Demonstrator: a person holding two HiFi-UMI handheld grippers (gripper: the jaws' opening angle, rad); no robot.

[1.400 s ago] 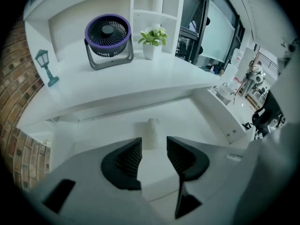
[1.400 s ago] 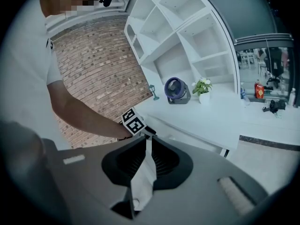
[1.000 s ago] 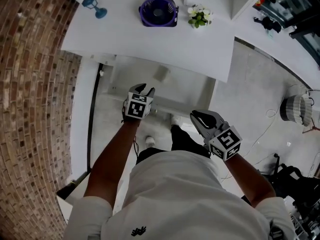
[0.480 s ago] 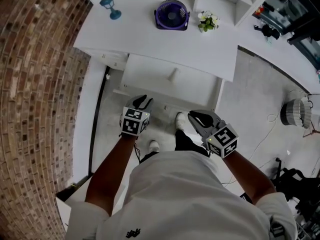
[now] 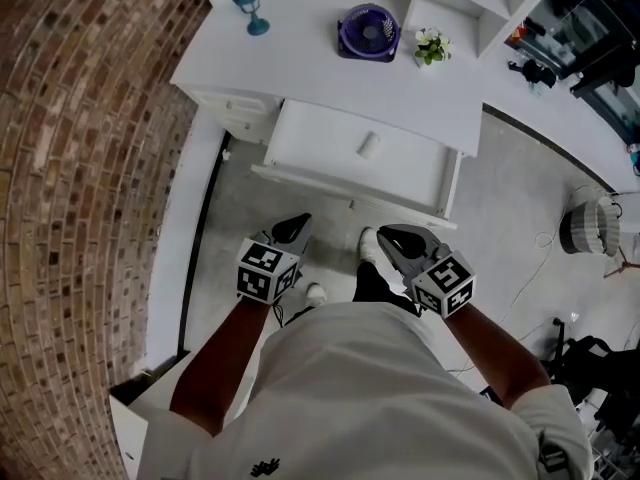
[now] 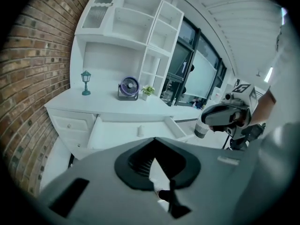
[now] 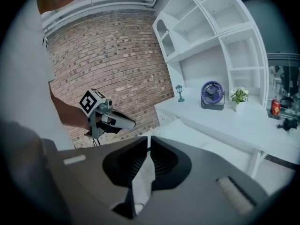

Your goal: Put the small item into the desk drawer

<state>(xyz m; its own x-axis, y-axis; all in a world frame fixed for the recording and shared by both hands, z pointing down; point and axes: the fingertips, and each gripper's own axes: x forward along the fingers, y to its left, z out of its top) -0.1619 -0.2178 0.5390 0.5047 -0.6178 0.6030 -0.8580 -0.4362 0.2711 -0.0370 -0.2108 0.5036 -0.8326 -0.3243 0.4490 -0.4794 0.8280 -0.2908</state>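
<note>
The white desk drawer (image 5: 345, 182) stands pulled out, and a small white cylinder (image 5: 368, 145) lies inside it on the bare bottom. The same item (image 6: 140, 131) shows in the left gripper view. My left gripper (image 5: 298, 224) hovers over the floor in front of the drawer, apart from it. Its jaws have just been closing and are now shut with nothing between them (image 6: 153, 138). My right gripper (image 5: 385, 235) hangs beside it to the right, also short of the drawer, shut and empty (image 7: 149, 138).
On the desk top stand a blue lamp figurine (image 5: 250, 11), a purple fan (image 5: 368, 32) and a small flower pot (image 5: 431, 45). A brick wall (image 5: 80, 168) runs along the left. Small closed drawers (image 5: 238, 105) sit left of the open one. A white wire object (image 5: 583, 228) is on the floor at the right.
Both grippers have drawn back from the drawer front toward the person. The left jaws, open a second ago, have closed. More of the open drawer now shows.
</note>
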